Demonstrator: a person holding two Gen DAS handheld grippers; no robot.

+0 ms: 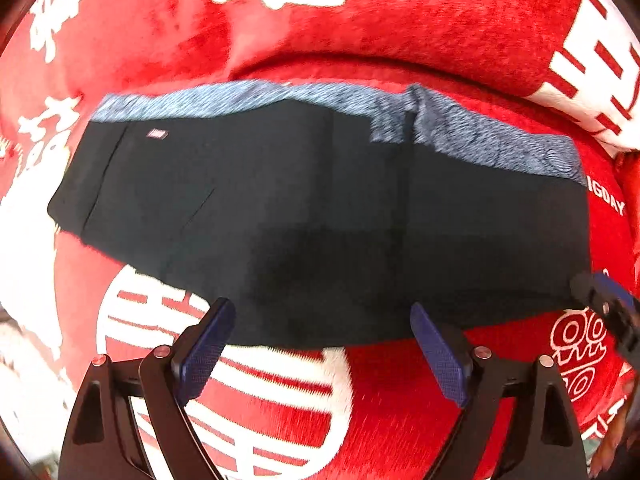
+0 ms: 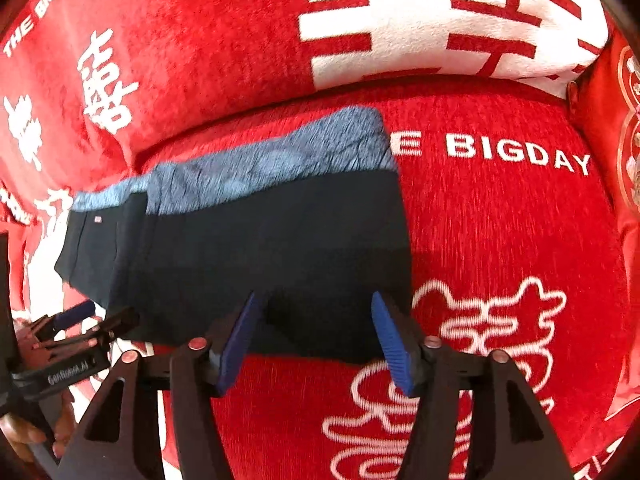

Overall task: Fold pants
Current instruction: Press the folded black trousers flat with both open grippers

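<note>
Dark navy pants [image 1: 320, 208] lie folded in a flat band on a red cushion, with a blue-grey patterned strip [image 1: 460, 128] along the far edge. They also show in the right wrist view [image 2: 260, 248]. My left gripper [image 1: 322, 346] is open and empty, its fingertips at the near edge of the pants. My right gripper [image 2: 316, 340] is open and empty, its fingertips at the near edge close to the right end of the pants. The right gripper shows at the right edge of the left wrist view [image 1: 608, 308]. The left gripper shows at the lower left of the right wrist view [image 2: 76, 320].
The red plush cushion [image 2: 500, 240] has white lettering and characters. A red backrest cushion [image 1: 400, 20] rises just behind the pants. Another red cushion [image 2: 616, 128] stands at the far right.
</note>
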